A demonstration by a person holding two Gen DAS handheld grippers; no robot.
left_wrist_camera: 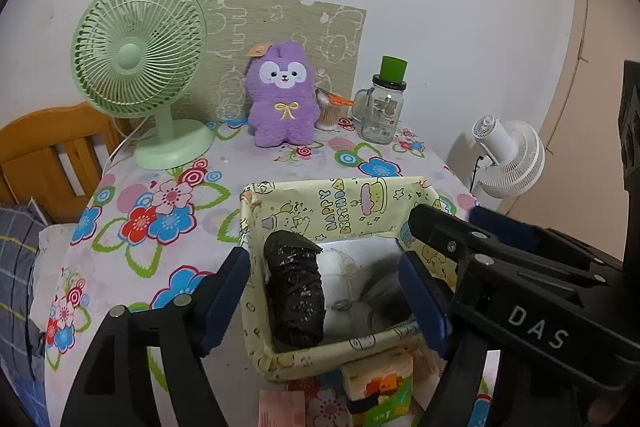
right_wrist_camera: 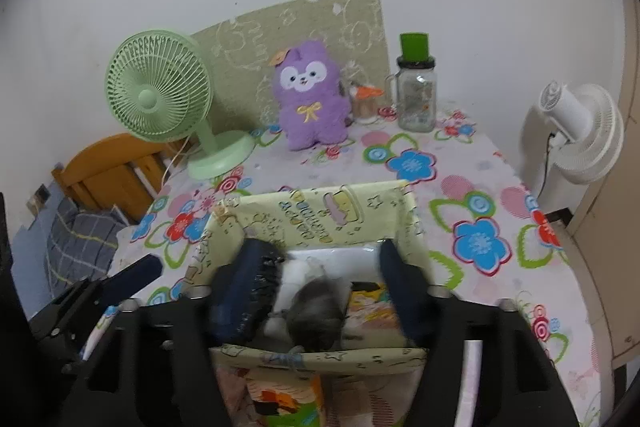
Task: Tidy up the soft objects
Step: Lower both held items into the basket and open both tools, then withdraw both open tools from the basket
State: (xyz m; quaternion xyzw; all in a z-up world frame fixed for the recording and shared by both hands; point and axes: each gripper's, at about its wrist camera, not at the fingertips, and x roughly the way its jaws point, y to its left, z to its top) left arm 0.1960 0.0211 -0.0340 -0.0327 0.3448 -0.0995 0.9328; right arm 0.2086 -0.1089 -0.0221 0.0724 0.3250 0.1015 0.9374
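A yellow box with birthday print (left_wrist_camera: 332, 195) (right_wrist_camera: 320, 205) stands on the flowered tablecloth. Inside lie a black sparkly roll (left_wrist_camera: 294, 291) and a grey-and-white soft thing (left_wrist_camera: 360, 283) (right_wrist_camera: 316, 307). My left gripper (left_wrist_camera: 324, 301) is open, with one finger outside the box's left wall and the other over its inside; the roll lies between them untouched. My right gripper (right_wrist_camera: 322, 287) is open over the box, the grey-and-white thing loose between its fingers. A purple plush toy (left_wrist_camera: 282, 99) (right_wrist_camera: 310, 99) sits upright at the back of the table.
A green fan (left_wrist_camera: 136, 47) stands at the back left, and a glass jar with a green lid (left_wrist_camera: 384, 107) at the back right. A printed tissue pack (left_wrist_camera: 380, 387) lies in front of the box. Beyond the table's right edge is a white fan (left_wrist_camera: 508, 159); a wooden chair (left_wrist_camera: 44, 147) is left.
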